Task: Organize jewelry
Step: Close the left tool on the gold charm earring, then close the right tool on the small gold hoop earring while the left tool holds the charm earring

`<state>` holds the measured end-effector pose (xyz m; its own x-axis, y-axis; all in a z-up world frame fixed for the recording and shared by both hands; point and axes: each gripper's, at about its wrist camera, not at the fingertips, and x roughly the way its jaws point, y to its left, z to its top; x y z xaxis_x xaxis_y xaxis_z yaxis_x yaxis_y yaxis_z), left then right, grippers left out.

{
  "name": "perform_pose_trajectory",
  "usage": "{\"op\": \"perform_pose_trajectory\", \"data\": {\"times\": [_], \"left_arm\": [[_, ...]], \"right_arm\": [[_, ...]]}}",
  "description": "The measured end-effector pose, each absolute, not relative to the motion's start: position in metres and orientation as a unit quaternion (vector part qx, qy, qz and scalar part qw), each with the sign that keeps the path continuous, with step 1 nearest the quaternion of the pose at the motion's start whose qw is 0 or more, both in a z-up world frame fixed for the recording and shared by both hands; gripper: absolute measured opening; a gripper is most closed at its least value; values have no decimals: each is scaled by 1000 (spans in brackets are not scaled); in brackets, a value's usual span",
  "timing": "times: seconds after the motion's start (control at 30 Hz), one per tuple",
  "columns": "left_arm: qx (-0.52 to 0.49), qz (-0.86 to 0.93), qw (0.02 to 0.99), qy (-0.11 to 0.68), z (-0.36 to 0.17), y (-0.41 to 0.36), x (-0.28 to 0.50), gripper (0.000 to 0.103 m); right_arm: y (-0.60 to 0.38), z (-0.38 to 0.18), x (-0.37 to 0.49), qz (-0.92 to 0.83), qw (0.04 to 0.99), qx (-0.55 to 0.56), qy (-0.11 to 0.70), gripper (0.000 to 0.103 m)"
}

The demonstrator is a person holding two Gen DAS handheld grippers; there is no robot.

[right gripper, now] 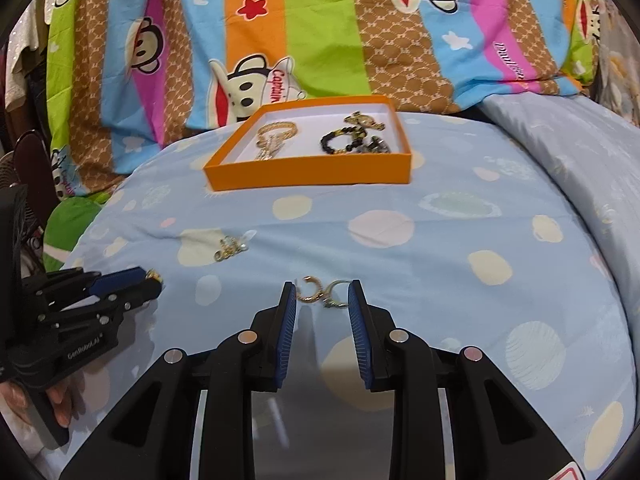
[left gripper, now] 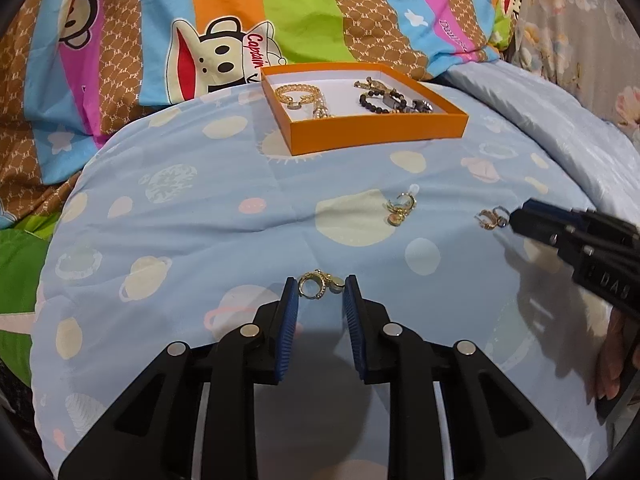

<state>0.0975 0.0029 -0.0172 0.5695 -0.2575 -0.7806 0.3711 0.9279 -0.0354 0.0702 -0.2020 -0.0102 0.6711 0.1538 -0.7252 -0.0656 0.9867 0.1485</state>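
Nearest the left wrist camera, the left tongs (left gripper: 321, 292) bracket a small gold hoop earring with a round charm (left gripper: 320, 285) on the pale blue planet-print quilt (left gripper: 224, 224), their ribbed blue pads closed in against its two sides, so they appear clenched on it. At about three o'clock in that view the right tongs (left gripper: 514, 218) rest their tips beside a second gold hoop earring (left gripper: 491, 218); in their own camera its gold and silver-toned loops sit between the blue pads with small gaps either side, so they read as not yet gripping. A third gold earring with a clear backing (left gripper: 400, 205) lies loose towards one o'clock, apart from both. Farthest off, at twelve o'clock, the shallow orange cardboard box with a white floor (left gripper: 376, 130) already holds a gold chain bracelet (left gripper: 298, 94) and a black beaded bracelet (left gripper: 382, 100). A sound lift would likely be straight up, pads square on the hoop, since so small a piece could slip or snag the soft cloth.
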Motion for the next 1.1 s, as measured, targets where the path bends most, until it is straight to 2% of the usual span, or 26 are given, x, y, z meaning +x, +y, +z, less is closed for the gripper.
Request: {"op": "perform_pose_trajectory", "data": {"times": [0.97, 1.1], "left_arm": [[58, -162, 887, 428, -17, 6, 102, 23], [59, -162, 887, 427, -17, 6, 102, 23]], "right_arm": [[-181, -23, 97, 52, 896, 24, 440, 27], [-181, -22, 97, 53, 897, 23, 439, 17]]}}
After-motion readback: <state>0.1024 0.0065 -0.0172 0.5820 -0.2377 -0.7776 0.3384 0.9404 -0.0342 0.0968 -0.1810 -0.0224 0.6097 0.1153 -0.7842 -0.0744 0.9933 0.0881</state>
